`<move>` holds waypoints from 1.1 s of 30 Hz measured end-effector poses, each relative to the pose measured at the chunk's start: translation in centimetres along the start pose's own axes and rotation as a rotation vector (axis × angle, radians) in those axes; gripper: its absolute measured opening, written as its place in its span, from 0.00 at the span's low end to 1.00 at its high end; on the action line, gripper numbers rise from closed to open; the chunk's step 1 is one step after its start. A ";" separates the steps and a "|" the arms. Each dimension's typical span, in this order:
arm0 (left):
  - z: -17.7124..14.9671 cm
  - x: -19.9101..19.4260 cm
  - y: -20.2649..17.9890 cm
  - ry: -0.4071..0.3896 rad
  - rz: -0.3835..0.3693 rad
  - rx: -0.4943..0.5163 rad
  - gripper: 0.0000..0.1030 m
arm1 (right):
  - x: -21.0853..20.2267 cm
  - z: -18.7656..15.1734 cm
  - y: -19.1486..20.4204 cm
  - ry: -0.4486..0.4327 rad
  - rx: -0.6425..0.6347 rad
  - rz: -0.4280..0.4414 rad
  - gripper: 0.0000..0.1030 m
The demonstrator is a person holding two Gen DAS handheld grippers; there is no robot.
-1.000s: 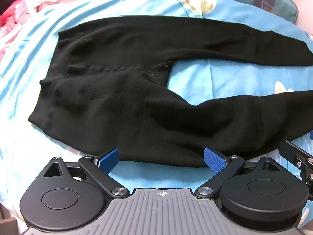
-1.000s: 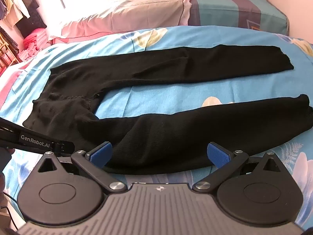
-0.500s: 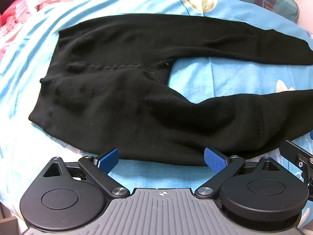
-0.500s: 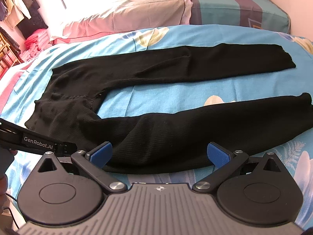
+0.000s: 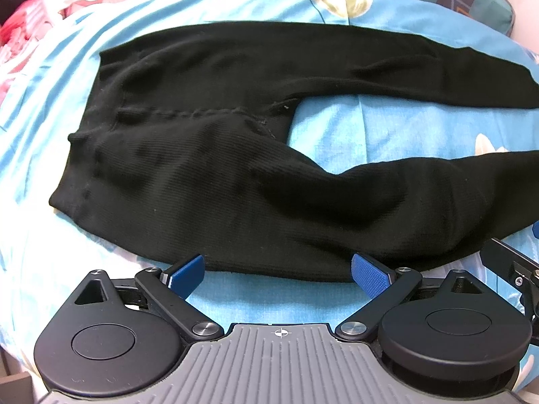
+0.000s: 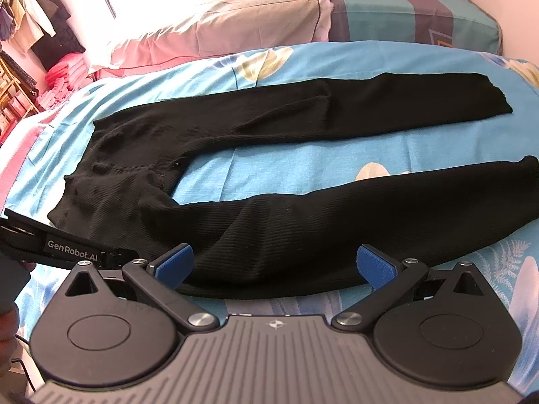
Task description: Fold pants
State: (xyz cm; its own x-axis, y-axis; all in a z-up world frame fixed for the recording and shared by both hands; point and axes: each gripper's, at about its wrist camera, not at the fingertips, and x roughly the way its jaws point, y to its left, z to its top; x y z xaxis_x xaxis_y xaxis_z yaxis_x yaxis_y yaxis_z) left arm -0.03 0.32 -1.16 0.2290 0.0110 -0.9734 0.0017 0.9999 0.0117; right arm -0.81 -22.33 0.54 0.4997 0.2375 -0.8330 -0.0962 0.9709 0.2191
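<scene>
- Left wrist view: the black pants (image 5: pixel 235 168) lie flat on the blue floral bedsheet (image 5: pixel 387 134), waistband at the left, both legs running off to the right with a wedge of sheet between them.
- The left gripper (image 5: pixel 278 274) hangs at the pants' near edge, by the hip, fingers spread wide and holding nothing.
- Right wrist view: the right gripper (image 6: pixel 274 262) sits at the near leg's lower edge, jaws wide apart and empty.
- Beyond the pants' far leg lies a pink-grey quilt (image 6: pixel 235 20).
</scene>
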 end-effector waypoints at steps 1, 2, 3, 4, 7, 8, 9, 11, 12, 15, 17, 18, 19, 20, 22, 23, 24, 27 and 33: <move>0.0 0.0 0.0 0.000 0.000 0.000 1.00 | 0.0 0.0 0.0 0.000 0.000 0.001 1.00; 0.0 0.0 -0.1 0.000 0.000 0.001 1.00 | 0.0 0.0 0.0 0.000 0.001 0.003 1.00; 0.0 0.0 -0.1 0.001 0.000 0.001 1.00 | -0.1 0.0 0.0 0.000 0.002 0.005 1.00; -0.1 0.0 -0.1 0.000 0.000 0.001 1.00 | 0.0 0.0 -0.1 0.001 0.004 0.006 1.00; -0.2 0.0 -0.2 0.000 0.001 0.004 1.00 | -0.1 -0.1 -0.1 0.002 0.009 0.015 1.00; -0.2 -0.1 -0.3 -0.001 0.002 0.005 1.00 | 0.0 0.0 -0.2 0.002 0.009 0.017 1.00; -0.2 -0.1 -0.3 -0.002 0.002 0.005 1.00 | 0.0 0.0 -0.1 0.001 0.009 0.020 1.00; -0.2 -0.1 -0.4 -0.003 0.002 0.006 1.00 | -0.1 0.0 -0.1 0.000 0.010 0.024 1.00; -0.2 -0.1 -0.4 -0.003 0.002 0.006 1.00 | -0.1 0.0 -0.1 0.000 0.010 0.026 1.00; -0.2 -0.1 -0.5 0.000 0.003 0.006 1.00 | -0.1 -0.1 -0.1 0.000 0.013 0.034 1.00; -0.1 -0.1 -0.5 0.002 0.006 0.007 1.00 | 0.0 -0.2 -0.2 0.000 0.019 0.039 1.00; -0.1 0.0 -0.6 0.003 0.008 0.009 1.00 | 0.0 -0.2 -0.3 0.001 0.021 0.040 1.00; 0.0 0.1 -0.6 0.004 0.009 0.010 1.00 | 0.0 -0.2 -0.3 0.001 0.024 0.042 1.00; 0.0 0.2 -0.6 0.005 0.008 0.010 1.00 | 0.1 -0.3 -0.5 0.000 0.028 0.045 1.00; 0.1 0.5 -0.4 0.003 -0.001 0.005 1.00 | 0.2 -0.4 -0.9 -0.005 0.038 0.057 1.00; 0.2 0.7 -0.2 0.000 -0.008 -0.003 1.00 | 0.3 -0.6 -1.3 -0.008 0.047 0.071 1.00; 0.3 0.9 0.2 -0.012 -0.019 -0.017 1.00 | 0.5 -0.7 -2.0 -0.011 0.063 0.092 1.00; 0.6 1.3 1.7 -0.049 -0.005 -0.057 1.00 | 0.8 -1.6 -5.2 -0.018 0.157 0.094 1.00; 1.5 2.0 4.7 -0.075 0.016 -0.128 1.00 | -0.9 -3.2 -12.4 -0.078 0.369 -0.007 1.00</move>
State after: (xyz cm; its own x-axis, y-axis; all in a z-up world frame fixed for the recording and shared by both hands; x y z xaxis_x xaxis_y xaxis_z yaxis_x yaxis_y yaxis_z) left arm 1.92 4.99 -2.75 0.3004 0.0313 -0.9533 -0.1255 0.9921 -0.0070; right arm -2.83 -34.47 -3.03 0.5649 0.2144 -0.7968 0.2167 0.8932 0.3940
